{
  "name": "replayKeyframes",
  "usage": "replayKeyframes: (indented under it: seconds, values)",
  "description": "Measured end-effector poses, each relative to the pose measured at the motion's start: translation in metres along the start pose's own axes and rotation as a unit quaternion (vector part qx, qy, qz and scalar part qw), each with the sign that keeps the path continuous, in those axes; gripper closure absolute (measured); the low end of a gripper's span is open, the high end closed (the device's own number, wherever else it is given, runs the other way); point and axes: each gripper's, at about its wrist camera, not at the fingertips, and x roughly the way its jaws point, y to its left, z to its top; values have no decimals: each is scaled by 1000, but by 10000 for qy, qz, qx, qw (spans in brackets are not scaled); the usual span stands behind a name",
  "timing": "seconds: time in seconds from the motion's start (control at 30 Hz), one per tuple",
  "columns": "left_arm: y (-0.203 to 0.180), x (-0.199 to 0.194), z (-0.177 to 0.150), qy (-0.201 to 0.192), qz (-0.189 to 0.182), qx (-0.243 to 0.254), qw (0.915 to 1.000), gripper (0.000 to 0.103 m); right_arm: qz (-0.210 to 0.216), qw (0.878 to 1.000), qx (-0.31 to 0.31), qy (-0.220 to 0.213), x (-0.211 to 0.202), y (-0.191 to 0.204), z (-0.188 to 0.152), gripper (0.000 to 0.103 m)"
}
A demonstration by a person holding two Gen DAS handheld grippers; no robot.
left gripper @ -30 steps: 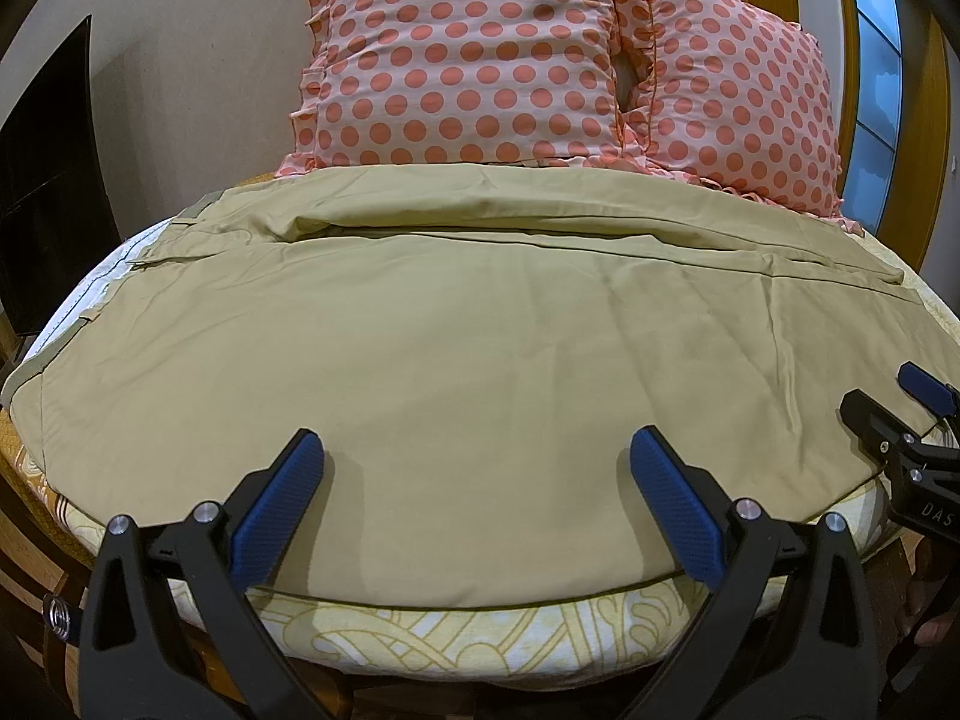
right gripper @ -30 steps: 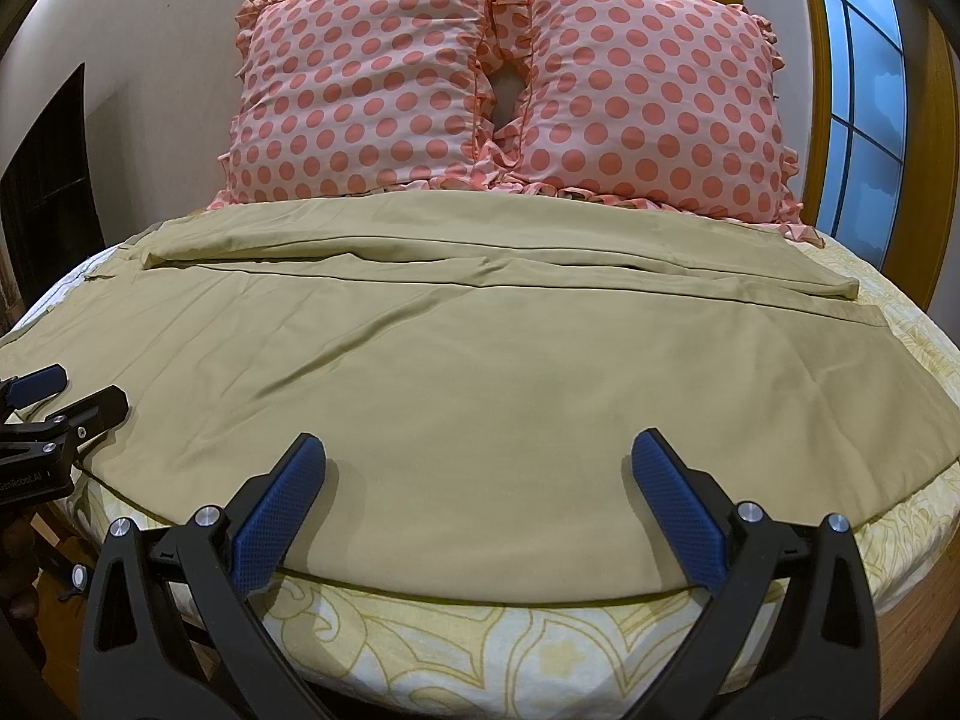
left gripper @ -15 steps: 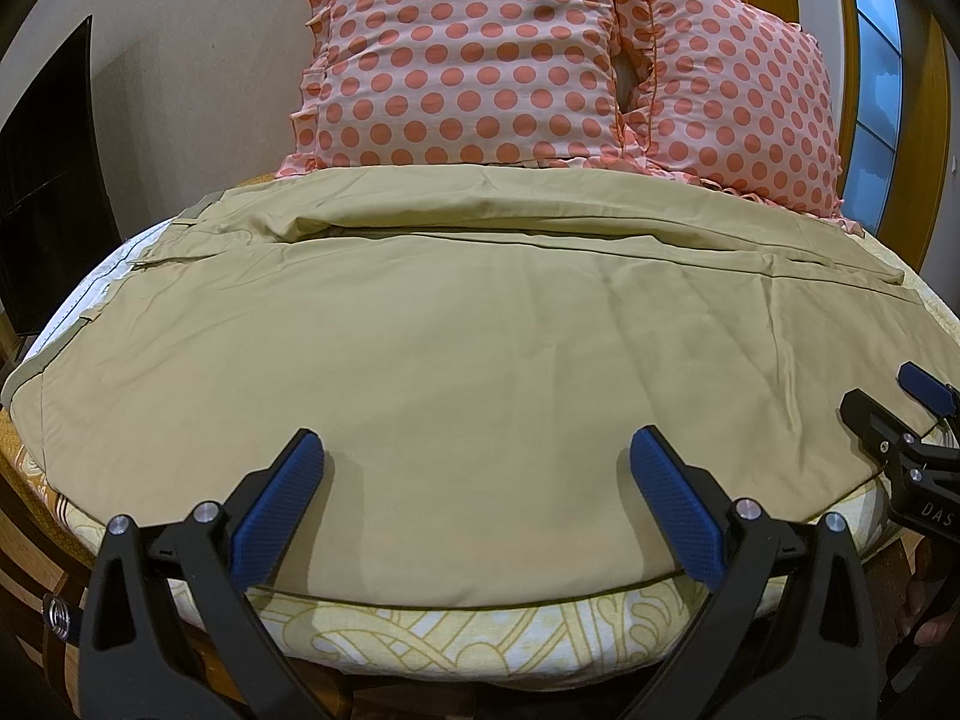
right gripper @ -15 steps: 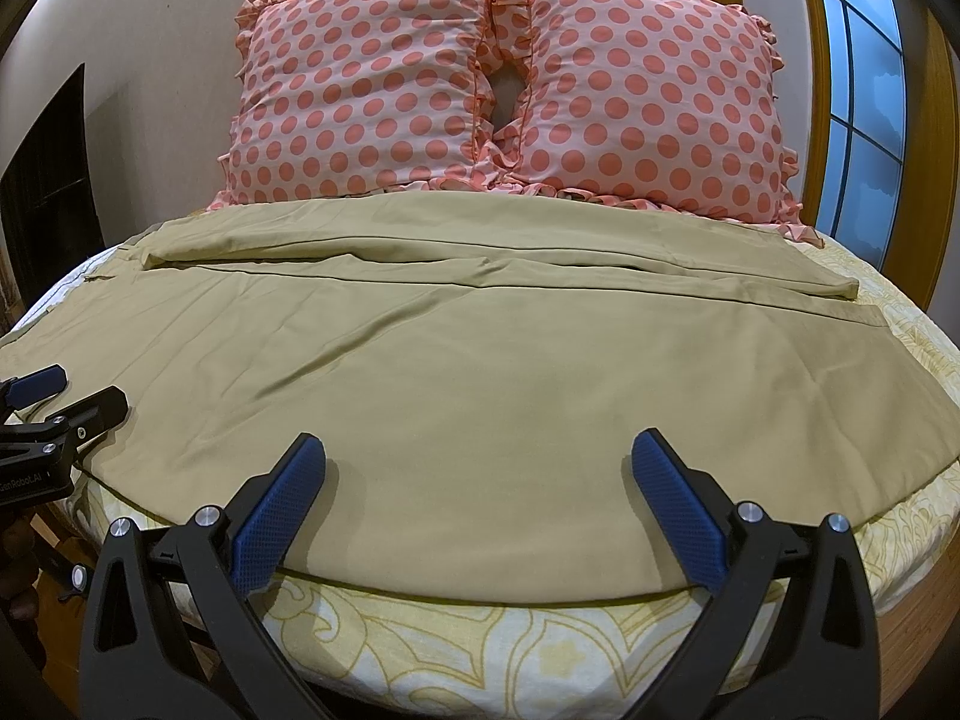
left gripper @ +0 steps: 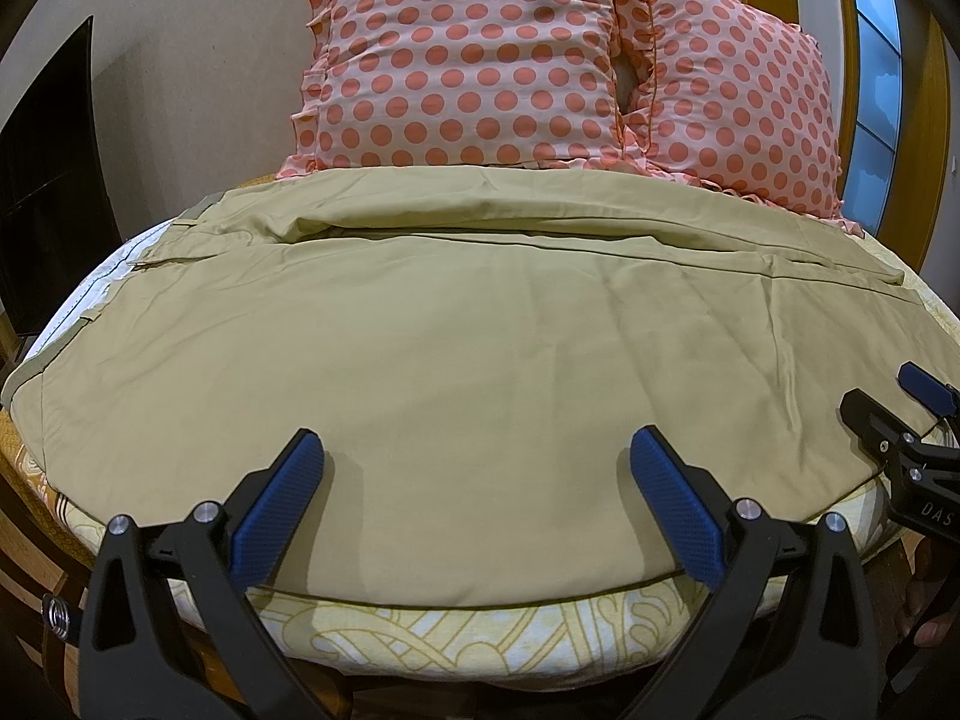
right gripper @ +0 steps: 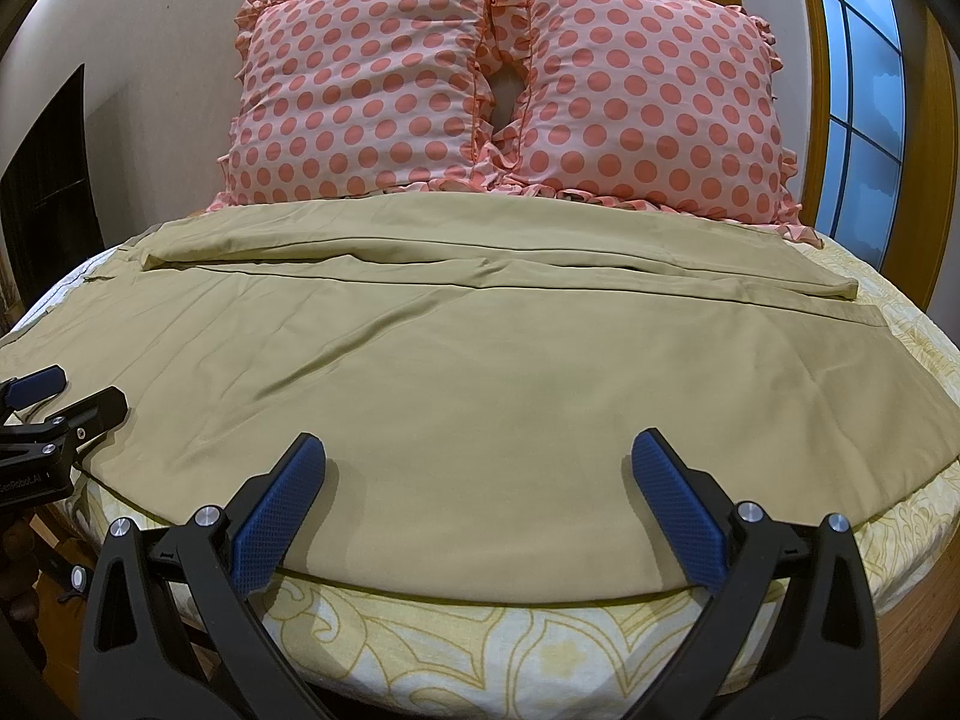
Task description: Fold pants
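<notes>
Khaki pants lie spread flat across the bed, waistband at the left, leg ends at the right; one leg lies nearer, the other behind it by the pillows. They also fill the right wrist view. My left gripper is open and empty, hovering over the pants' near edge toward the waist side. My right gripper is open and empty over the near edge further right. Each gripper shows in the other's view: the right one, the left one.
Two pink polka-dot pillows stand against the wall at the bed's head. The yellow patterned bed sheet shows along the near edge. A dark screen is at the left, a wood-framed window at the right.
</notes>
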Motion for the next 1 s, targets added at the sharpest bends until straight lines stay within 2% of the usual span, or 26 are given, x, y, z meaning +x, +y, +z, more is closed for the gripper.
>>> replayKeyframes:
  seconds: [1.0]
  values:
    - [0, 0, 1, 4, -5, 6, 10000, 2, 21, 10000, -8, -53, -1, -2, -2, 1]
